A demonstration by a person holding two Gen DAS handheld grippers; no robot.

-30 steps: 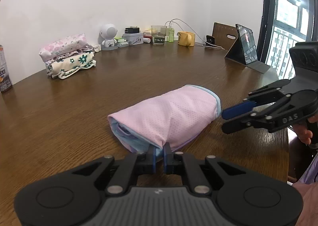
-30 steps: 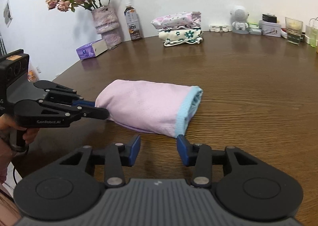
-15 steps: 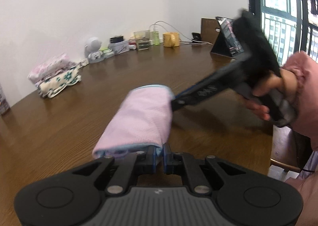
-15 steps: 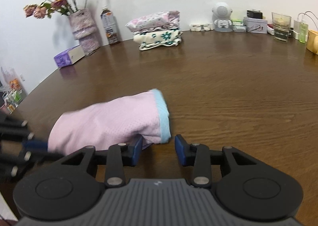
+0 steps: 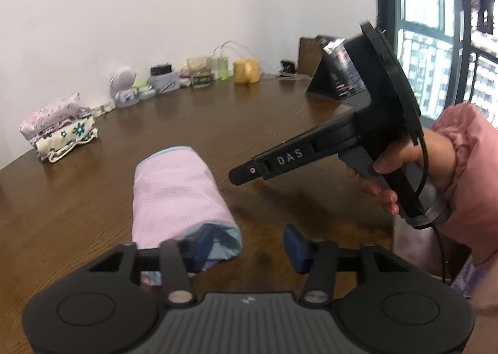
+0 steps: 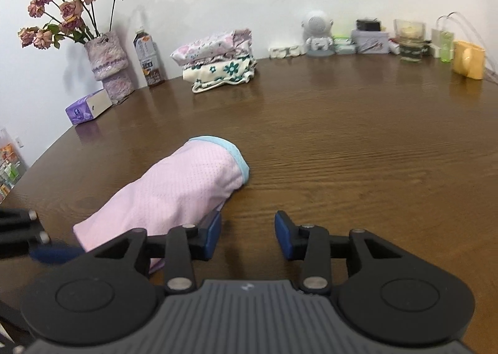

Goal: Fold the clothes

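A pink mesh garment with light-blue trim [image 5: 177, 195] lies rolled into a bundle on the brown table [image 5: 280, 123]. My left gripper [image 5: 249, 246] is at its near end. The jaws are opening, and the bundle's blue end lies loose against the left finger [image 5: 204, 243], not pinched. In the right wrist view the same garment [image 6: 174, 198] lies to the left of my right gripper [image 6: 249, 237]. Its jaws are opening a little over bare wood, the left pad [image 6: 213, 235] against the bundle's side. A hand in a pink sleeve [image 5: 435, 151] holds the right gripper [image 5: 239, 174].
A stack of folded floral clothes [image 6: 218, 58] sits at the far wall, with a flower vase [image 6: 107, 64], a bottle [image 6: 147, 58] and a tissue box [image 6: 88, 106] to its left. An astronaut figure [image 6: 317, 31], jars and a yellow mug [image 6: 468, 59] line the back. A tablet [image 5: 339, 73] stands near the window.
My left gripper, shut on the garment's edge before, has opened and let it go. The bundle has swung round to lie lengthwise away from it. The right gripper has come closer alongside.
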